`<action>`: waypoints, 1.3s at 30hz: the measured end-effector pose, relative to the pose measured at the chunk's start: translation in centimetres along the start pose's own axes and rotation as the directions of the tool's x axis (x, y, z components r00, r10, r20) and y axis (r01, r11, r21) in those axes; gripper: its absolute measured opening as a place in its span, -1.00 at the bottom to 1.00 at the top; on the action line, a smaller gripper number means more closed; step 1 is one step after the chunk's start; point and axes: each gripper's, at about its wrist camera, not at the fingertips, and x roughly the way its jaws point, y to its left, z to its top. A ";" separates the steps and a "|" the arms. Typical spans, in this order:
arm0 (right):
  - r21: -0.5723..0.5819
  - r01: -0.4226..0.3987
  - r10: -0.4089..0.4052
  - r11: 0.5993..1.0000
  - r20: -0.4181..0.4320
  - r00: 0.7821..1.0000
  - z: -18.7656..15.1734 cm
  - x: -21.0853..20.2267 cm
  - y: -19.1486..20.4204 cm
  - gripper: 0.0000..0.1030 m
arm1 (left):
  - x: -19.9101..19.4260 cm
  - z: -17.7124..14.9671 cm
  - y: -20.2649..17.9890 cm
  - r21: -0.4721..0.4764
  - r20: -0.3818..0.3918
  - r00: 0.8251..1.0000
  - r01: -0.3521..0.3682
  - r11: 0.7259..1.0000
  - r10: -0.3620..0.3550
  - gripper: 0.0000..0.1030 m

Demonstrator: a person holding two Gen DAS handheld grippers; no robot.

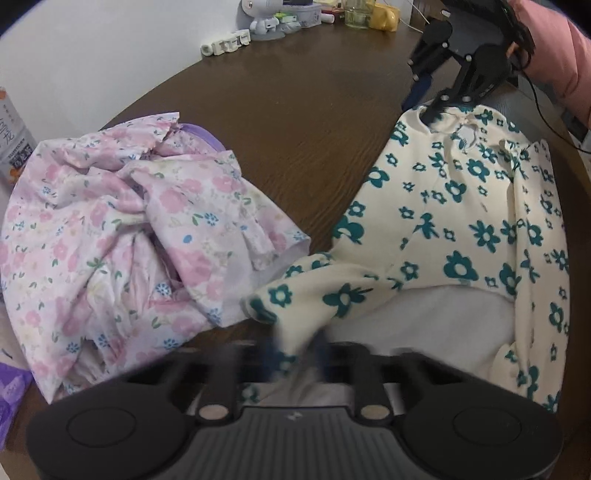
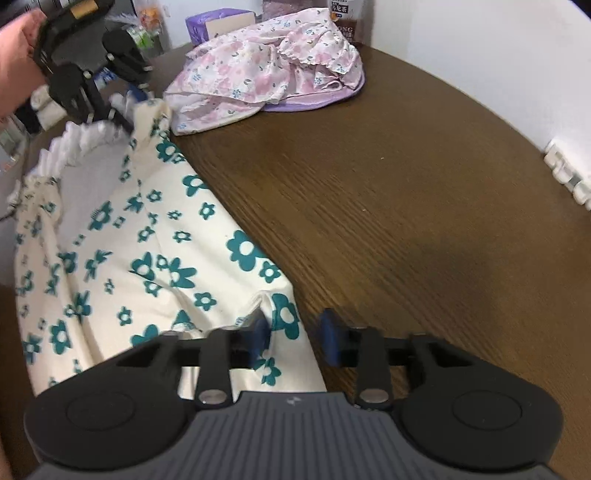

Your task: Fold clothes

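Nearest to us, the left claw [image 1: 297, 350] is narrow and blurred, and it pinches the hem corner of the cream top with teal flowers [image 1: 454, 229], where the white inside shows. In the right wrist view, the right claw [image 2: 295, 332] has a blue pad [image 2: 258, 338] at each side of the collar edge, but a gap shows between them, so we cannot tell if the cloth is really gripped. The top lies stretched along the near edge of the brown counter [image 2: 424, 206], with one side near that edge. We think the main risk is here: if the right claw holds only a thin fold, the collar may slip out when we lift, and the fold will come crooked. A sleeve [image 1: 306, 291] bunched near the left claw could also be caught inside the fold. Farther away, the pink floral garment [image 1: 122, 236] lies crumpled, just beside that sleeve, and a wide lift could drag it. At the far edge stand small bottles [image 1: 356, 14], well apart.
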 end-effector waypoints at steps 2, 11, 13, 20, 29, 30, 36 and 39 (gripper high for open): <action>-0.022 0.043 -0.043 0.999 0.003 0.999 -0.2 -0.1 1.0 -0.88 | -0.5 -0.4 -1.3 0.036 0.025 0.998 -0.056 0.998 0.055 -0.80; -0.237 0.450 -0.386 0.861 0.271 0.882 -4.5 -3.9 11.2 -0.90 | -4.1 -6.4 -13.5 0.298 0.335 0.812 -0.573 0.764 0.478 -0.83; -0.303 0.538 -0.438 0.787 0.341 0.832 -6.3 -4.3 14.2 -0.90 | -4.4 -8.2 -16.0 0.328 0.365 0.788 -0.607 0.724 0.496 -0.83; -0.411 0.558 -0.454 0.721 0.328 0.828 -11.5 -2.8 19.2 -0.90 | -4.7 -11.4 -19.4 0.324 0.234 0.870 -0.491 0.808 0.435 -0.67; -0.248 0.468 -0.393 0.848 0.299 0.870 -11.9 -5.6 19.1 -0.67 | -10.8 -9.8 -17.1 0.019 0.292 0.912 -0.306 0.952 0.287 0.15; -0.175 0.436 -0.370 0.883 0.315 0.874 -11.6 -6.4 18.4 -0.63 | -10.8 -9.0 -17.0 0.010 0.307 0.912 -0.287 0.958 0.271 0.22; 0.260 0.175 -0.273 0.950 0.416 0.867 -9.7 -9.3 13.9 -0.32 | -4.6 -3.5 -17.8 0.082 0.199 0.934 -0.317 0.945 0.297 0.16; 0.355 0.213 -0.343 0.910 0.357 0.869 -9.4 -8.3 12.7 -0.32 | -2.2 -2.5 -18.7 0.173 0.117 0.935 -0.352 0.920 0.336 -0.79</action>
